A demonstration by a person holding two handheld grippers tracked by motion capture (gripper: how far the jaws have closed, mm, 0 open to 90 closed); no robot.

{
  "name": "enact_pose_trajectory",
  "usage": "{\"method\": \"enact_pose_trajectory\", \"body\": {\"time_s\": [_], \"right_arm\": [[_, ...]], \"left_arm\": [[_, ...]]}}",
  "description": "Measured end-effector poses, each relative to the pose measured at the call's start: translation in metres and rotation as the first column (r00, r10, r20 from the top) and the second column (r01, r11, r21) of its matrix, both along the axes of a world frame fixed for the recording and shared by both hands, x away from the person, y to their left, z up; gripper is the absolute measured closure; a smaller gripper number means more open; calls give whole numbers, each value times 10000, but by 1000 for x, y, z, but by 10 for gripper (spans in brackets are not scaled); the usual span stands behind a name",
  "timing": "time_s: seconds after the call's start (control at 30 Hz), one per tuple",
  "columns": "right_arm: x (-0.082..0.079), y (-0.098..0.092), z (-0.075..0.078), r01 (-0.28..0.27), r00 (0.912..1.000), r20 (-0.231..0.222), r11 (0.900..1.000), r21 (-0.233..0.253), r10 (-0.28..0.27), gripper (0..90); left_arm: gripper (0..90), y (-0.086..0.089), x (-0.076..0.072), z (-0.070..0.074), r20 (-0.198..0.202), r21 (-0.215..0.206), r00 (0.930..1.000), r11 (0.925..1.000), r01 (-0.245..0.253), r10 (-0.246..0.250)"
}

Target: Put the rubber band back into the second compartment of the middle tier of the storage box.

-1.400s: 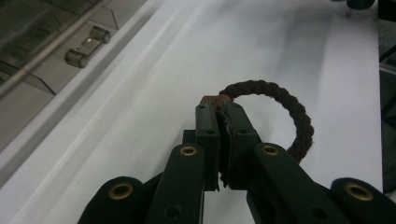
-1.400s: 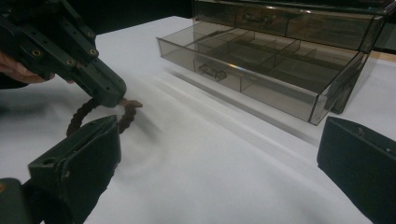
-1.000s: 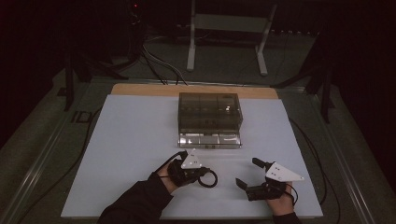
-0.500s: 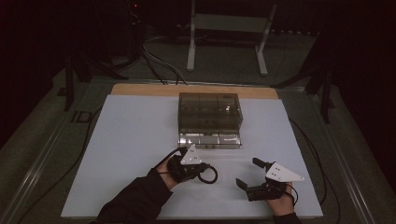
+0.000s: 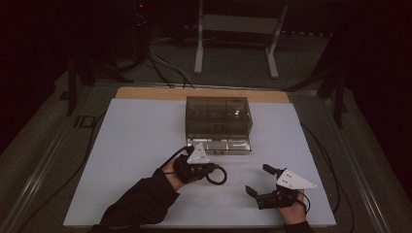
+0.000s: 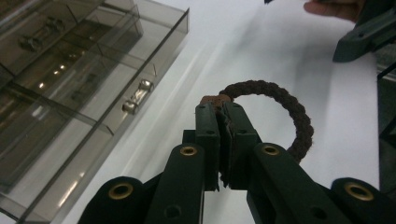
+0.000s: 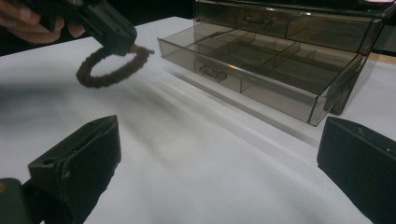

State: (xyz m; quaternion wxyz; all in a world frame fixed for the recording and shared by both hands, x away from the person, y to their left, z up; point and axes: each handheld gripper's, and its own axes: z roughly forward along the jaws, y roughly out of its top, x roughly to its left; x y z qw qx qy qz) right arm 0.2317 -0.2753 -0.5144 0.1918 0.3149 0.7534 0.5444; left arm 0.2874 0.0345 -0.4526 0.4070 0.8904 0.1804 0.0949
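Left gripper [image 6: 219, 140] has drifted closer to the open drawer [image 7: 261, 70], jaws pinched tight on the braided hair tie [image 6: 285, 112] above the table; looks drawer-bound. Right gripper [image 5: 265, 184] sits wide open, empty.

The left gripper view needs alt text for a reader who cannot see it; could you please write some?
The left gripper is shut on a dark braided ring, held above a white table. To its left stands a clear smoky drawer box with its bottom drawer pulled open.
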Motion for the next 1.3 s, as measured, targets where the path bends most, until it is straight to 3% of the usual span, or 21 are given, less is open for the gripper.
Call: {"method": "enact_pose_trajectory", "body": {"time_s": [0.43, 0.87, 1.3], "right_arm": [[0, -1, 0, 24, 10000, -31, 10000, 62, -24, 0], [0, 0, 0, 2, 10000, -27, 10000, 64, -2, 0], [-1, 0, 1, -6, 10000, -7, 10000, 37, 6, 0]], "left_arm": [[875, -4, 8, 18, 180, -72, 9998, 10000, 62, -60], [876, -10, 19, 16, 170, 13, 9998, 9999, -121, 120], [875, -10, 38, 20, -35, -442, 9980, 9971, -625, 624]]}}
